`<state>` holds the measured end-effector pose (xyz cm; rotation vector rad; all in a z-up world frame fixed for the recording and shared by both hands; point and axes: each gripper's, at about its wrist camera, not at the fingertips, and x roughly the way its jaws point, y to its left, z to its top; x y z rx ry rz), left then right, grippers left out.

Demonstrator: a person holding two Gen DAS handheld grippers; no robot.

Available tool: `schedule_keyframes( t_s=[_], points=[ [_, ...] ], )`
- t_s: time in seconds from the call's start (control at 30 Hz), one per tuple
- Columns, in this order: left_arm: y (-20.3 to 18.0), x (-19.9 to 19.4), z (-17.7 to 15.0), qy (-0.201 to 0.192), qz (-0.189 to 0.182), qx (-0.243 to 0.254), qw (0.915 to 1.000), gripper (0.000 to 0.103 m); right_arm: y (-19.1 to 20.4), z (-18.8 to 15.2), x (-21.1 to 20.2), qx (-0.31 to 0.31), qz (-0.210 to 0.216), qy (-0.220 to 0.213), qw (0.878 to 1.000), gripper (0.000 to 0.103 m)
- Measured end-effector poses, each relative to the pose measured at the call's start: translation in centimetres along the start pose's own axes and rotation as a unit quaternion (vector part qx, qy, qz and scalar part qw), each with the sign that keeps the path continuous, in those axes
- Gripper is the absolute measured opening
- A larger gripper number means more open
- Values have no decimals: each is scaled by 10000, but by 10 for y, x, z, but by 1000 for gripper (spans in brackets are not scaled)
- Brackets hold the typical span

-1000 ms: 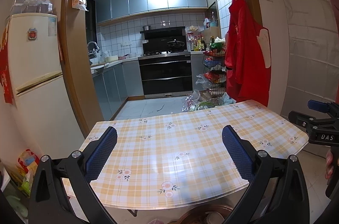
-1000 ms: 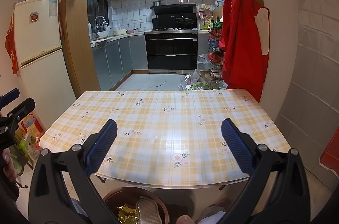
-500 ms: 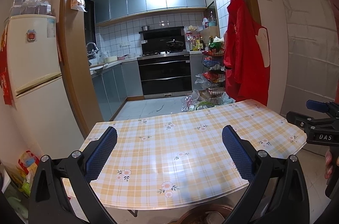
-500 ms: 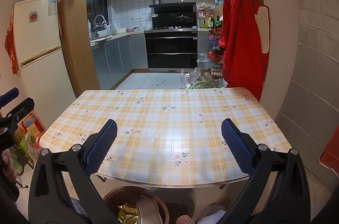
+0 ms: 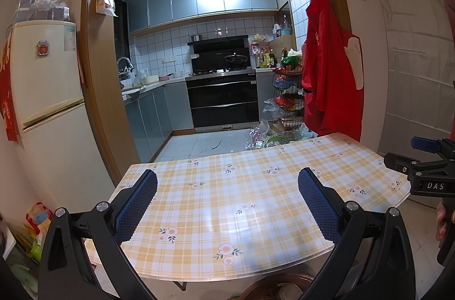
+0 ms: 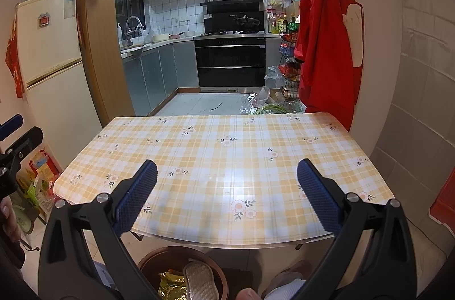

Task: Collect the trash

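Right wrist view, nearest first: the right gripper (image 6: 227, 180) holds its black, angular arms wide, the blue cross-hatched fingers (image 6: 136, 197) well apart with nothing between them. Below them, on the floor under the near edge of the worktop (image 6: 227, 158), stands a round brown bin (image 6: 182, 274); crinkled gold foil wrapper (image 6: 170, 285) lies inside it, beside a pale, woven-looking oval piece (image 6: 199, 281). The worktop has rounded corners and a glossy cloth in yellow-and-white plaid with small flower prints. At the left edge, the left gripper (image 6: 14, 141) shows as a black frame with a blue tip.

In the left wrist view, that gripper's (image 5: 227, 196) fingers (image 5: 318, 207) also stand apart and empty over the same plaid cloth. Farther back, a red garment (image 5: 330, 84) hangs by the wooden doorway, and a cream fridge (image 5: 45, 89) stands at left.
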<state>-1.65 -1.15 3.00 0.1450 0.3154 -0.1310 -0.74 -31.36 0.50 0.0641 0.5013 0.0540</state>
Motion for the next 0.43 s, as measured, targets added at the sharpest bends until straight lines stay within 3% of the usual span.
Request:
schedule_keyframes(
  t_s=[0.43],
  points=[
    [1,5,0,70,72,-38,9999,97,1,-2,5,-4,18,78,10000,97]
  ],
)
